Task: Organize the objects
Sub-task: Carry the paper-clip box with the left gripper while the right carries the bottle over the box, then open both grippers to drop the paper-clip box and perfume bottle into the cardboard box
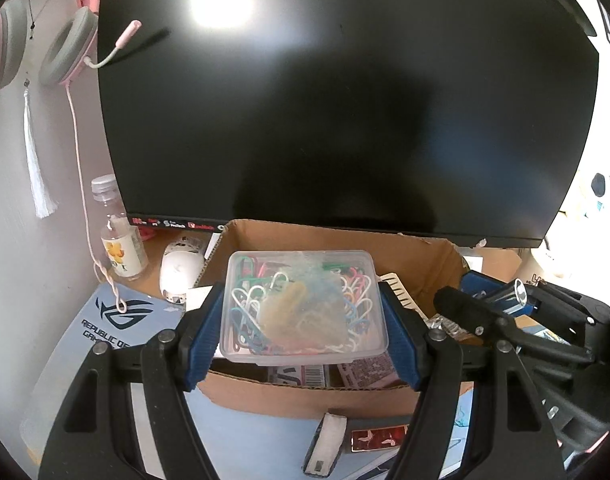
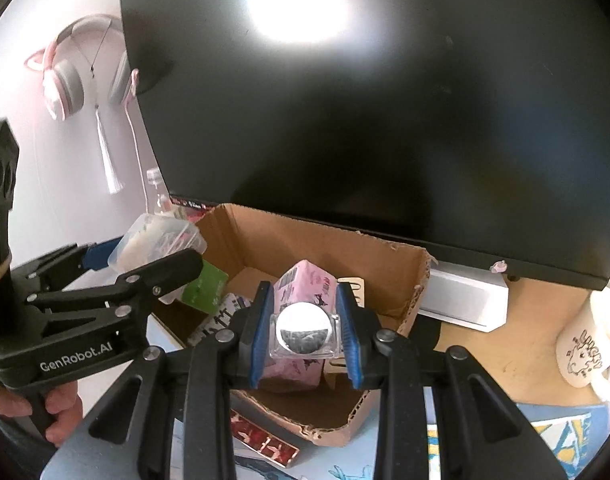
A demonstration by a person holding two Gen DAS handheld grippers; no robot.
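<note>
the left gripper [image 1: 303,334] clamped a clear paperclip box [image 1: 301,304] above the cardboard box [image 1: 421,256]; the right gripper [image 2: 305,330] pinched a small clear jar [image 2: 303,330] over it.

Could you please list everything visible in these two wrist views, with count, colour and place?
paper-clip box: 1, clear, between left gripper's fingers, above carton
small jar: 1, clear, silver lid, between right gripper's fingers
cardboard box: 1, brown, under monitor
pink carton: 1, inside cardboard box
monitor: 1, black, behind
headset: 1, pink-grey, on wall
bottle: 1, clear, left
mouse: 1, white
mug: 1, white, right
left gripper: black, blue pads
right gripper: black, blue pads
</note>
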